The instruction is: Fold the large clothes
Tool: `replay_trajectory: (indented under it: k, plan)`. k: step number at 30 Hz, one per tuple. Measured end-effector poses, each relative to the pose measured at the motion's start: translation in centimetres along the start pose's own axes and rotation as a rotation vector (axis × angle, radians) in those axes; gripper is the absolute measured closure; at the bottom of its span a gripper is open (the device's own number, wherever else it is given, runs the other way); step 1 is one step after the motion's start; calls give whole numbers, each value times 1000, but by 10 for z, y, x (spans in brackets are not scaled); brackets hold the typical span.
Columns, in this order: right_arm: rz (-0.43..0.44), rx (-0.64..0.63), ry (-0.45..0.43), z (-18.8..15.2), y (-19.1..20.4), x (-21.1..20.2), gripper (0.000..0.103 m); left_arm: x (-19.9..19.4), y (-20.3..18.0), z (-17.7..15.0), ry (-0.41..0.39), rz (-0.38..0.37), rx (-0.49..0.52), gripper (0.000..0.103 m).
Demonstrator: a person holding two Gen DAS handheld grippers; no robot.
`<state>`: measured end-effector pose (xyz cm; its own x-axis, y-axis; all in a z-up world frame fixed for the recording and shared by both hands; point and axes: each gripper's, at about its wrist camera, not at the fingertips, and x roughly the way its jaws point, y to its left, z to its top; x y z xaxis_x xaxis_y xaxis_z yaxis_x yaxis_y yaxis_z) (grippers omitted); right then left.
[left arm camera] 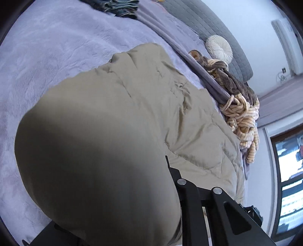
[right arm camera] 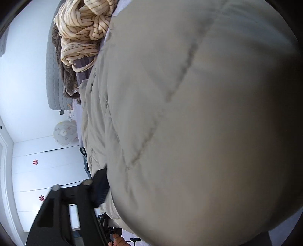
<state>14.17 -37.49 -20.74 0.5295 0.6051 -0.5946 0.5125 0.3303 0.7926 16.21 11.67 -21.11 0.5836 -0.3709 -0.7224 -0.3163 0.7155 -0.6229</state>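
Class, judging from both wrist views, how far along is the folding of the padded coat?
Done: folded dark clothes lie stacked on the bed. In hand: both claws are buried in the beige padded coat, bunched up, not yet flat. Left: the striped garment lies crumpled.

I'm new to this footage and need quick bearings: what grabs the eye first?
A puffy beige quilted jacket fills both views, bulging right up against each lens, and lies on a lavender plush bedspread. Beyond it, at the bed's edge, sits a crumpled cream striped fleece garment tangled with brown fabric.
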Motion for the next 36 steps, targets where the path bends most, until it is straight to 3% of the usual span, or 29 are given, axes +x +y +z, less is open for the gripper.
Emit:
replay_trajectory:
  k: [2, 5, 13, 20, 26, 28, 31, 34, 36]
  plan:
    - [4, -16, -19, -4, 2, -6, 71, -9, -8, 1, -7, -2, 56, 85]
    - [12, -40, -34, -13, 8, -15, 79, -24, -16, 0, -13, 3, 135, 85]
    - [-30, -93, -22, -61, 7, -48, 80, -80, -13, -24, 22, -4, 295, 85]
    - [-72, -66, 39, -116, -28, -84, 80, -139, 17, -87, 89, 16, 277, 85]
    - [-87, -45, 89, -141, -60, -112, 80, -172, 49, -154, 175, 86, 234, 85]
    - [-102, -34, 105, -144, -68, -115, 75, -173, 59, -169, 198, 128, 214, 84]
    - [-152, -39, 120, -145, -69, -121, 58, -181, 69, -178, 192, 206, 185, 68]
    - [-190, -91, 121, -144, -60, -131, 48, -198, 73, -180, 178, 259, 179, 57]
    - [-230, -124, 114, -143, -56, -139, 36, -210, 74, -182, 177, 278, 179, 57]
